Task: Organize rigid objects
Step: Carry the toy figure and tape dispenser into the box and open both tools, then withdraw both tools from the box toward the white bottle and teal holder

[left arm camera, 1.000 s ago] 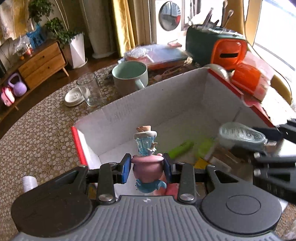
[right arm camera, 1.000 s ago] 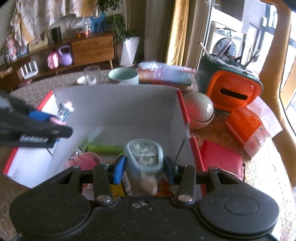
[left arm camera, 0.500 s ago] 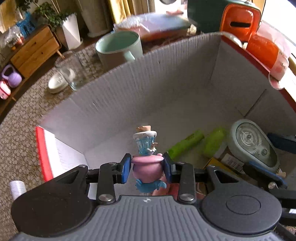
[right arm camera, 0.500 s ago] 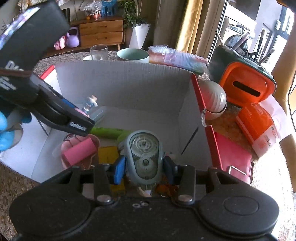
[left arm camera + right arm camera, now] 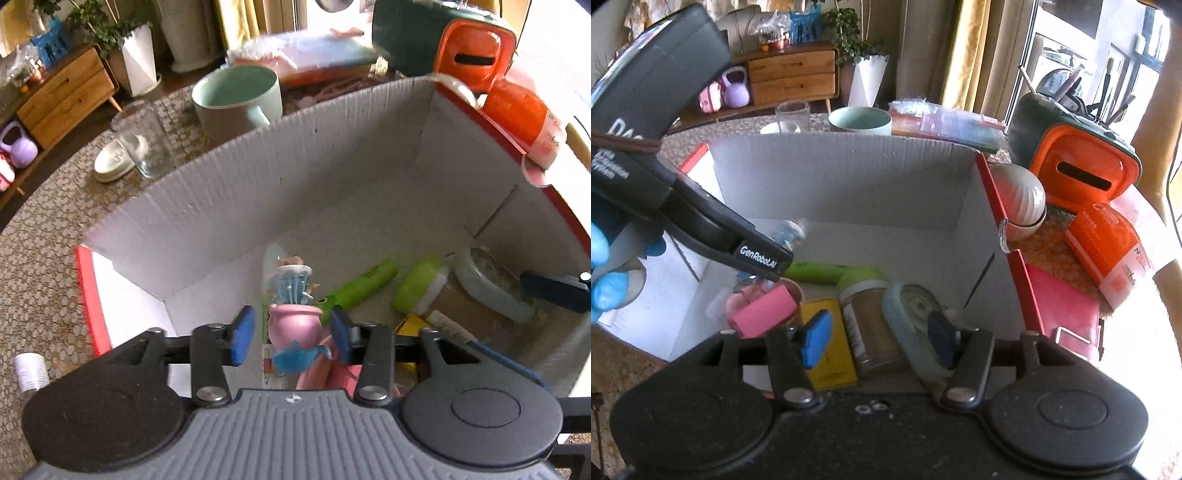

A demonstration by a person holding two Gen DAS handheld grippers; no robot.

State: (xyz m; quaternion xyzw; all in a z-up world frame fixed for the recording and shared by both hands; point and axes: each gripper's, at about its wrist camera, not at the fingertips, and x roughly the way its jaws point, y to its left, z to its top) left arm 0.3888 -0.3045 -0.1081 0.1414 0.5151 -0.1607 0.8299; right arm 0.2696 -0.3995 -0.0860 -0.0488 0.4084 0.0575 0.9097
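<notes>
A white cardboard box with red edges holds several items. My left gripper hangs inside it, jaws opening. A small figurine, a pink pot with a blue figure, stands between the pads with a gap on each side. My right gripper is over the box's near right corner, jaws also opening. A pale blue oval timer lies tilted on the box floor and leans toward the right pad. The right wrist view shows the left gripper held by a blue-gloved hand.
Inside the box lie a green tube, a green-lidded jar, a yellow packet and a pink roll. Behind it stand a mint mug and a glass. To its right are an orange case, a white bowl and an orange packet.
Both pairs of jaws have opened. The figurine is no longer pinched, and the timer has dropped from the right pads onto the box floor. The left gripper has sunk deeper into the box.
</notes>
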